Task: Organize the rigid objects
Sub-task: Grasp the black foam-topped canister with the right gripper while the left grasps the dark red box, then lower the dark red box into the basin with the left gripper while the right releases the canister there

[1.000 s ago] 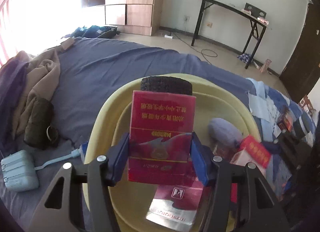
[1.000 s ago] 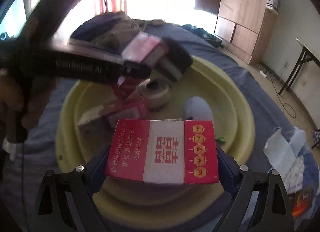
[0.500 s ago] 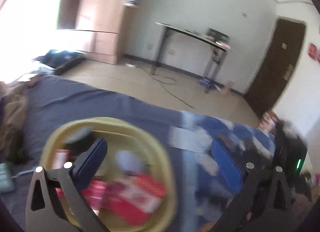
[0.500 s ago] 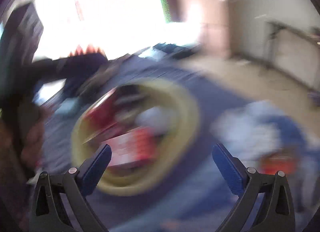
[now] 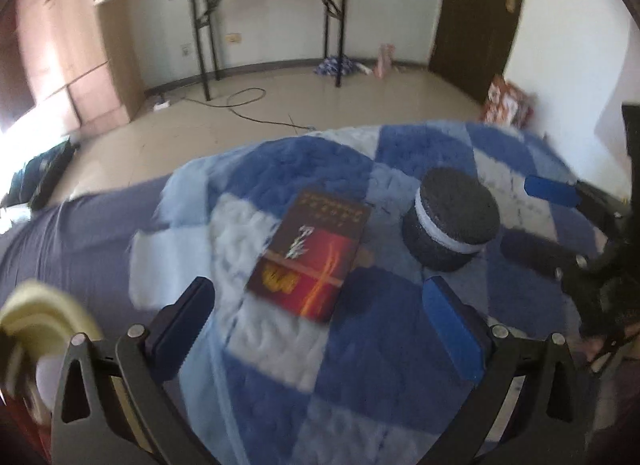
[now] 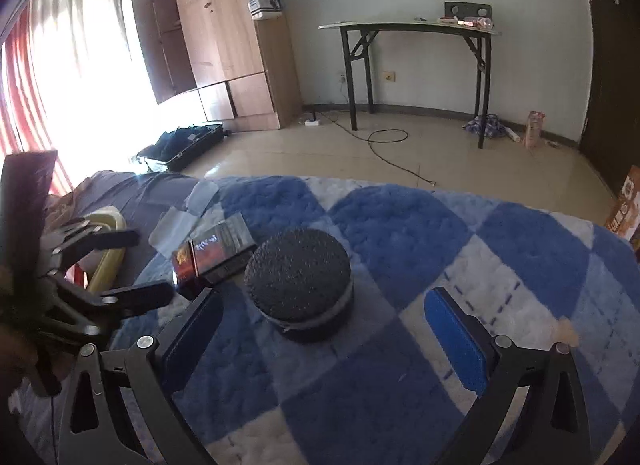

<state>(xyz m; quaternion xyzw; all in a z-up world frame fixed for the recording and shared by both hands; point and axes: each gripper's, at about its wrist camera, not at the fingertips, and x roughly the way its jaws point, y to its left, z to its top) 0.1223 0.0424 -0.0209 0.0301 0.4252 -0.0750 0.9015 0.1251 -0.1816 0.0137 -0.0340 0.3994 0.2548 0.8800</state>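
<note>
You've got two things left on the blue-and-white checked blanket (image 5: 352, 365), w/ the yellow basin (image 6: 106, 249) off at the left edge, partly hidden.

Biggest first: the dark round puck (image 6: 298, 285), a squat cylinder w/ a rough black top and a pale band round its side, sits flat just beside the box. Looks foam-like or gritty, so prob light, a bit squashy, not slippery. Take it across the side wall, pads on opposite sides of the band; it's wide, so you'll need nearly the full spread.

Next, the dark red box (image 5: 310, 255), flat on its broad face, near the puck but apart from it. Stiff card, light, likely glossy, and it'd dent if squeezed hard. Pinch across the two long narrow edges, roughly mid-length.

Left gripper (image 5: 320, 329): jaws spread wide, nothing between them, pitched down at the blanket, box straight ahead. Right gripper (image 6: 324, 329): also spread wide and empty, pitched down, puck just ahead and a touch left of centre. Both sit close together, so mind a clash.
</note>
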